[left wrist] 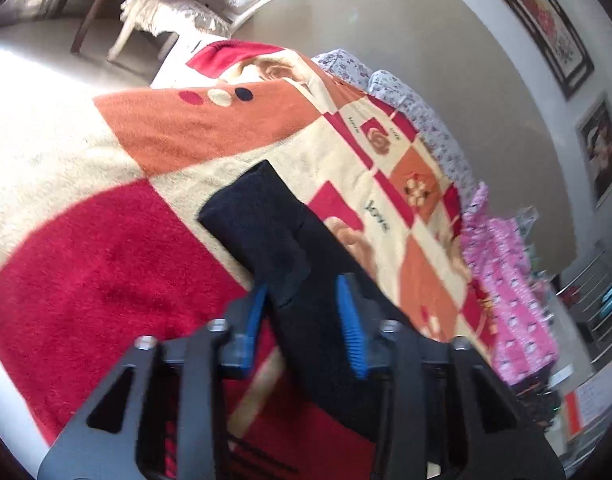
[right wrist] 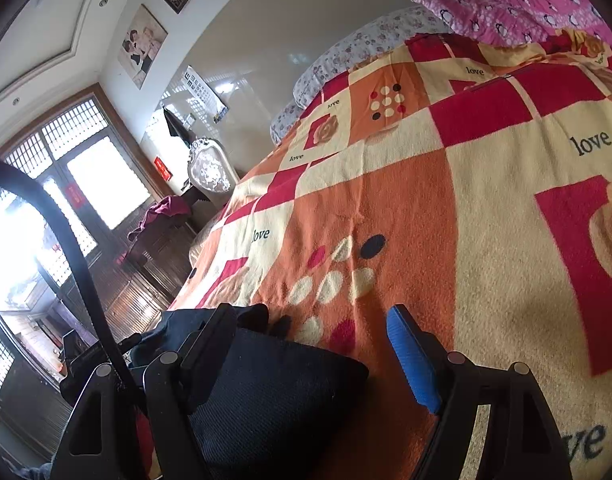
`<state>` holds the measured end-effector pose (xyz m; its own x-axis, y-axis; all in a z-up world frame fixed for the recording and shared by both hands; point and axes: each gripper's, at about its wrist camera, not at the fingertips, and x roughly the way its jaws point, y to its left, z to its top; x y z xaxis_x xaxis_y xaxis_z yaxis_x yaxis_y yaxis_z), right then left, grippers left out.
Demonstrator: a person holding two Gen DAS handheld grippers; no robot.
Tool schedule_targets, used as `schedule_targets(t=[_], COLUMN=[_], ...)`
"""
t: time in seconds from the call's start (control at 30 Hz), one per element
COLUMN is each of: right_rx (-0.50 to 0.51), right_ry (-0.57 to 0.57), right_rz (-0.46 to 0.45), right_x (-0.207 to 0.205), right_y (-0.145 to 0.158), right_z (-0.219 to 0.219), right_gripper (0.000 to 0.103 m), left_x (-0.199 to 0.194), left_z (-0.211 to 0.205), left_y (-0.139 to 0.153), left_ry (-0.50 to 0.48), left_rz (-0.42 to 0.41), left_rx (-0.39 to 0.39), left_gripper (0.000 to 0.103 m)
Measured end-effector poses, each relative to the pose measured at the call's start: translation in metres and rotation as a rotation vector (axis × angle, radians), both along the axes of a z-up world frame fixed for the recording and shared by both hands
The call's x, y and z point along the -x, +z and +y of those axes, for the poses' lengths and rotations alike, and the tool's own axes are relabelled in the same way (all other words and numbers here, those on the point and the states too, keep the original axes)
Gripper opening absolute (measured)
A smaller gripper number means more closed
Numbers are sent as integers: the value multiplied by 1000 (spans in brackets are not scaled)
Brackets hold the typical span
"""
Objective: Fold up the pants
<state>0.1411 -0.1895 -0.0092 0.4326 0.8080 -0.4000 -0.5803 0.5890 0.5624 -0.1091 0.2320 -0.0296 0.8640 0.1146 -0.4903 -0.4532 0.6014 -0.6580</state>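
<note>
**Grippers working dark pants on a patterned bed blanket**

Left gripper point(left wrist: 303, 312), blue-padded, clamping on a lifted fold of dark navy knit pants point(left wrist: 273, 232), leg end hanging over the red, orange and cream fleece blanket point(left wrist: 105, 260). Right gripper point(right wrist: 310, 348) standing wide apart, resting over another part of the pants point(right wrist: 273, 392), pads not pressing the cloth.

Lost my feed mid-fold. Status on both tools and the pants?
Left tool gripping a fold of the black pants, lifted off the blanket. Right tool open, pants lying between its fingers. Nothing in the way.
</note>
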Motion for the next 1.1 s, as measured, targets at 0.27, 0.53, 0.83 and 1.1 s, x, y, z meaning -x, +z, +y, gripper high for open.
schedule_targets(t=[0.27,0.53,0.83,1.1], right_rx=[6,58,-49,119], right_ry=[-1,37,383,639], right_rz=[17,38,220,262], right_x=[0,1,-3,9], right_y=[-2,-2,63,75], right_z=[1,10,102,204], right_gripper=[76,76,74,74], left_x=[-9,-34,-57,-52], left_z=[-32,-126,-185,-215], left_y=[16,38,17,2], left_ry=[38,-83,-158,-261], left_rz=[82,101,189,159], left_rx=[-290,-857,-1189,-1364], left_gripper=[12,12,12,12])
